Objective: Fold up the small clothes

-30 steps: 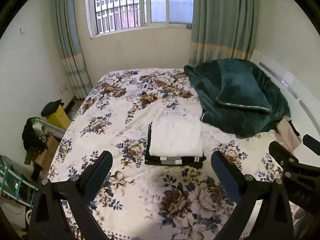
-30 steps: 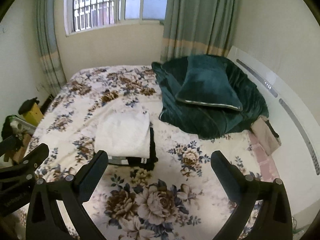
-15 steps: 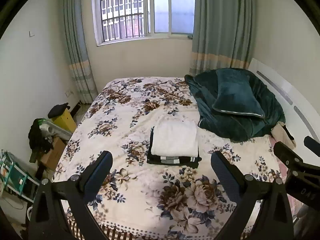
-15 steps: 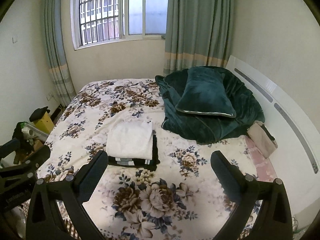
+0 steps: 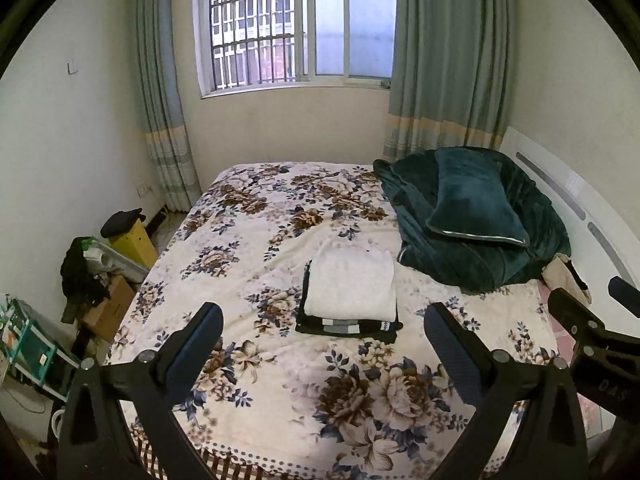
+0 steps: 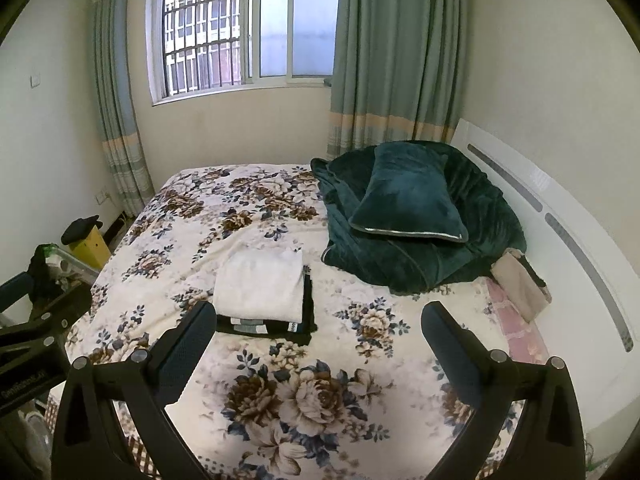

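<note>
A folded white garment (image 5: 350, 284) lies on top of a folded black garment (image 5: 346, 326) in a neat stack in the middle of the floral bed (image 5: 256, 256). The stack also shows in the right wrist view (image 6: 260, 286). My left gripper (image 5: 322, 332) is open and empty, held well back from the stack, above the bed's near end. My right gripper (image 6: 318, 328) is open and empty too, held beside it. The right gripper's body shows at the right edge of the left wrist view (image 5: 592, 344).
A dark green blanket (image 5: 472, 248) with a green pillow (image 5: 476, 204) on it is heaped at the bed's right, by the white headboard (image 5: 580, 208). A beige bag (image 6: 520, 284) lies near it. Boxes and clutter (image 5: 100, 276) stand on the floor at left.
Both grippers have drawn back and risen from the bed. The stack looks smaller and more of the room and window shows. The clothes have not moved.
</note>
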A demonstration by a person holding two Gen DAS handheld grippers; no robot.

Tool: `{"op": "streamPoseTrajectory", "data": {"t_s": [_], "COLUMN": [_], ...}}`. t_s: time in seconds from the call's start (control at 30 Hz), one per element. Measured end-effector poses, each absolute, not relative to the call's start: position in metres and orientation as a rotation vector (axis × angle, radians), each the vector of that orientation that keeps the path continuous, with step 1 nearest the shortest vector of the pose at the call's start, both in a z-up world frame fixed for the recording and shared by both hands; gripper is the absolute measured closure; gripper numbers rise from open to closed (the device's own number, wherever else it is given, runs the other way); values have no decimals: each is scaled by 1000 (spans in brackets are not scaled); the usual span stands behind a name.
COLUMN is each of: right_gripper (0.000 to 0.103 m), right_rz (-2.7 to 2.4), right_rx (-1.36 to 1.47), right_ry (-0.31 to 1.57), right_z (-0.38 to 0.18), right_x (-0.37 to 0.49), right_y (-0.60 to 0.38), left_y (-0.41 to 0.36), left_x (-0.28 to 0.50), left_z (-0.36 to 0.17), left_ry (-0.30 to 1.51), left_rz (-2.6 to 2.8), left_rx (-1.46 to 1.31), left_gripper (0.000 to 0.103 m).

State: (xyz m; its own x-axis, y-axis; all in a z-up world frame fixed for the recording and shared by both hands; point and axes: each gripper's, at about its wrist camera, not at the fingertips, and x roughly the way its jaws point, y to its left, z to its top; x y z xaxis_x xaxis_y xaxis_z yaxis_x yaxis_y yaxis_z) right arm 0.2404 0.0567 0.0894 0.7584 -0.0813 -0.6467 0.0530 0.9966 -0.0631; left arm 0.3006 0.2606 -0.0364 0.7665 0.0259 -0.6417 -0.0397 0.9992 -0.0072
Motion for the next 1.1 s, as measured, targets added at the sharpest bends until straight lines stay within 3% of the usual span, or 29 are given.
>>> {"op": "streamPoseTrajectory", "data": {"t_s": [1.1], "right_gripper": [0], "right_rz": [-49], "right_rx": [-47], "right_ry": [700], "right_z": [102], "right_x": [238], "right_y": [67], "left_y": [256], "left_x": [289], "left_z": [-26], "left_ry": [670], "left_rz": [57], "left_rx": [-7], "left_gripper": [0]}}
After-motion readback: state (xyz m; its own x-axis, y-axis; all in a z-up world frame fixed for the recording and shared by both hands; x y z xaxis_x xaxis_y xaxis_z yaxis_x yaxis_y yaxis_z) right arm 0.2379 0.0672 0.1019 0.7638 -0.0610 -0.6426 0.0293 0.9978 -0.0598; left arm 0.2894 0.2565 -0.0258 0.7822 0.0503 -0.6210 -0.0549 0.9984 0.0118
